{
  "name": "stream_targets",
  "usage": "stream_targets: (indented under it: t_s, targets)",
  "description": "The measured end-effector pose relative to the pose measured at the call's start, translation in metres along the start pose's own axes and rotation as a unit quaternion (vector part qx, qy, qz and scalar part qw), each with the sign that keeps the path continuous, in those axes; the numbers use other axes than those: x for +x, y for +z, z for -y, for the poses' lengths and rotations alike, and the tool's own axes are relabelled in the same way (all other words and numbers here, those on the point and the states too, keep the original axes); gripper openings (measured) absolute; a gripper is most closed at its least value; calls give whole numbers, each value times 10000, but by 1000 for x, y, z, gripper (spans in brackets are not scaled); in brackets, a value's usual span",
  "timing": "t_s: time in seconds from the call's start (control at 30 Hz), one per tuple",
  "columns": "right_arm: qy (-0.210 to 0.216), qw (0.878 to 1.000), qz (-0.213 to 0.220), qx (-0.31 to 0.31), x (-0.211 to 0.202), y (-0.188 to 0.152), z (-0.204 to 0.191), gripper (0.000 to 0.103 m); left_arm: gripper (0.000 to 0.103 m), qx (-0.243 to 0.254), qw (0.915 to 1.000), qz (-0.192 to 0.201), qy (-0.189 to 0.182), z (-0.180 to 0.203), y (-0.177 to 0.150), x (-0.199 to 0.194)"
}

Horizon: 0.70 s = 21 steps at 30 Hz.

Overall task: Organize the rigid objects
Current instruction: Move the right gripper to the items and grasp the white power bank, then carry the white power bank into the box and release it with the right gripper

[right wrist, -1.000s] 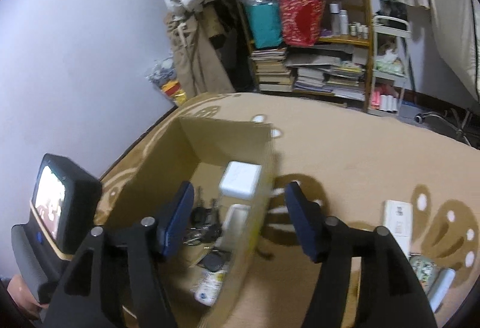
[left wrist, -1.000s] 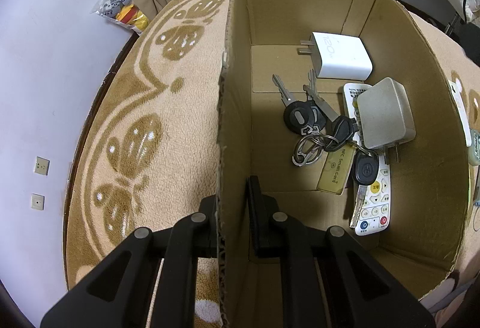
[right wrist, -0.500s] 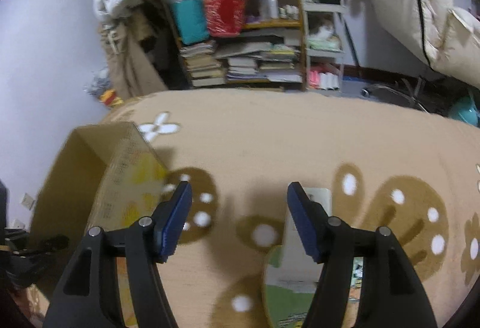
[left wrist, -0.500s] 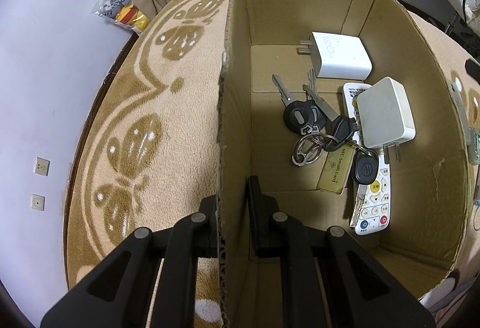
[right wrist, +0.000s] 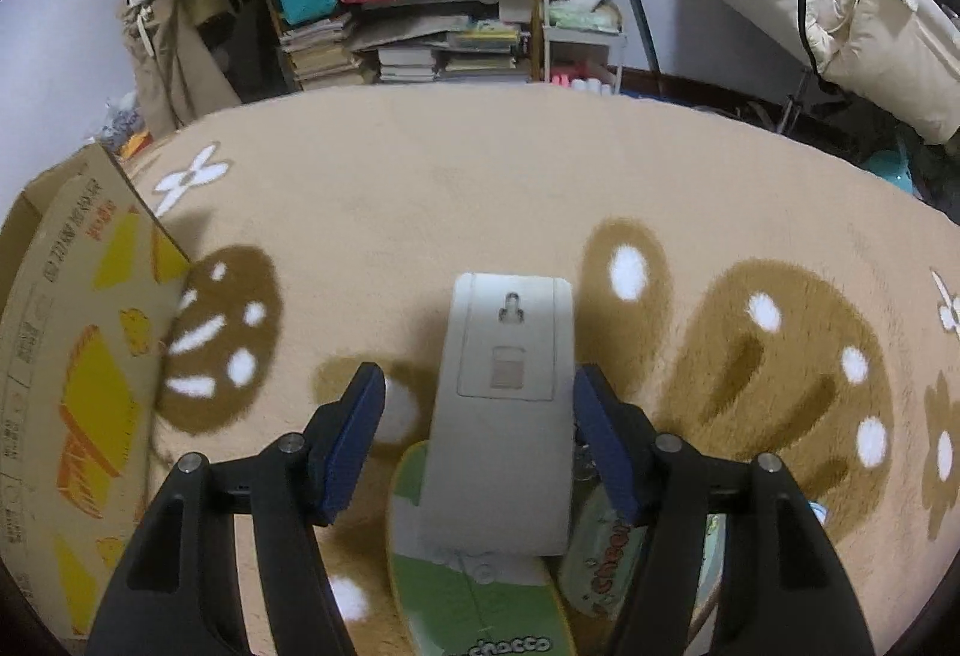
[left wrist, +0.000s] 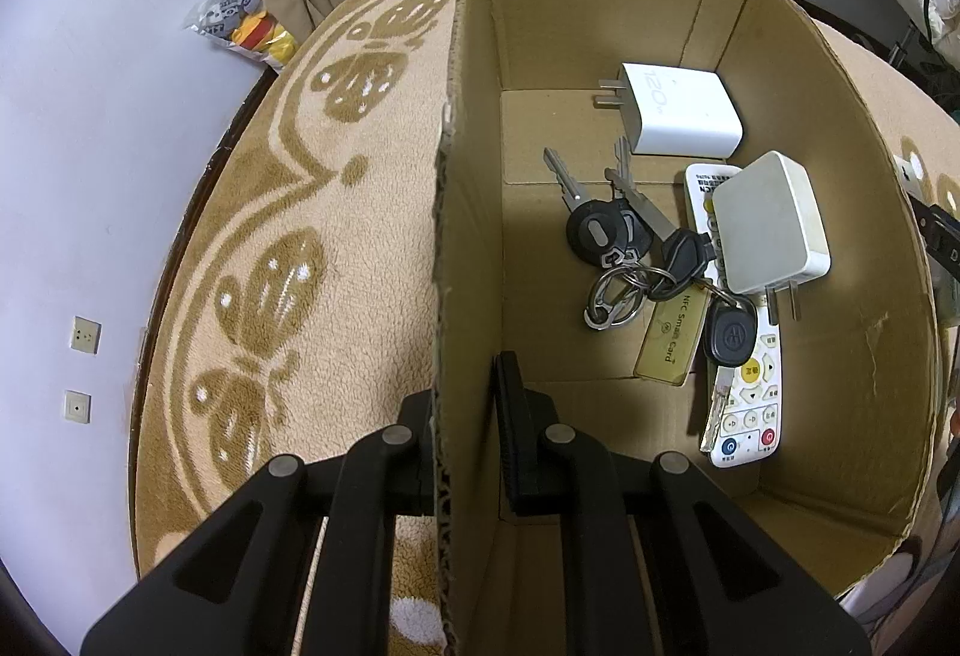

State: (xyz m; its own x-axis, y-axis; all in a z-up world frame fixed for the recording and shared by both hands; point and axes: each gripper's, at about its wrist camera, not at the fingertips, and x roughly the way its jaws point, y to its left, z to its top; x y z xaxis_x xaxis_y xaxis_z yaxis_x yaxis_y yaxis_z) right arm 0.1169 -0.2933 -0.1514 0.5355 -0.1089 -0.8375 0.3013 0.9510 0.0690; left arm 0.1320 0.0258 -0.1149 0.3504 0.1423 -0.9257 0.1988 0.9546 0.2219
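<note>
**Box braced by left; right poised over next item**

Landmark for all positions: the cardboard box [left wrist: 600,26].

Left hand-held gripper [left wrist: 465,440]: clamped narrow on the box's near-left wall, one finger outside against the carpet [left wrist: 300,248] side, the other inside. Judged purpose: to steady the light, open-topped box while items are dropped in.

Box contents, on the floor of the box toward its far-right portion: a white charger [left wrist: 681,116] nearest the far wall; a key bunch [left wrist: 630,248] with a gold NFC card [left wrist: 671,338] at centre; a white remote [left wrist: 744,386] along the right side, with a second white adapter [left wrist: 771,224] lying across its upper end. These appear already sorted.

Right hand-held gripper [right wrist: 474,428]: spread wide, blue pads [right wrist: 351,434] standing either side of a grey-white flat device [right wrist: 504,398] that lies outside the box, to its right on the carpet, resting partly over a green packet [right wrist: 474,596]. The right-hand pad is very near its edge; the left-hand pad shows a clear gap. No grip is made.

Assessment: the device's back faces up and its narrow width suits the opening, so a side pinch looks intended. The packet beneath could shift on closing.
</note>
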Motion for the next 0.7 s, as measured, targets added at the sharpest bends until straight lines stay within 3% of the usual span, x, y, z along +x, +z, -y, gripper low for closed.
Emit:
stream_targets:
  t_s: [0.07,0.43,0.7]
  targets:
    - [-13,9998,-136,111,4,-1,5,52,12,-2,10000,0,-1,0,0,0]
    - [-131,9999,19,22,-1,-11,-2,51,12,1,10000,1,2,0,0,-1]
    - [111,9996,255,25,-19,-6,-13,51,12,1,10000,3,-1,1,0,-1]
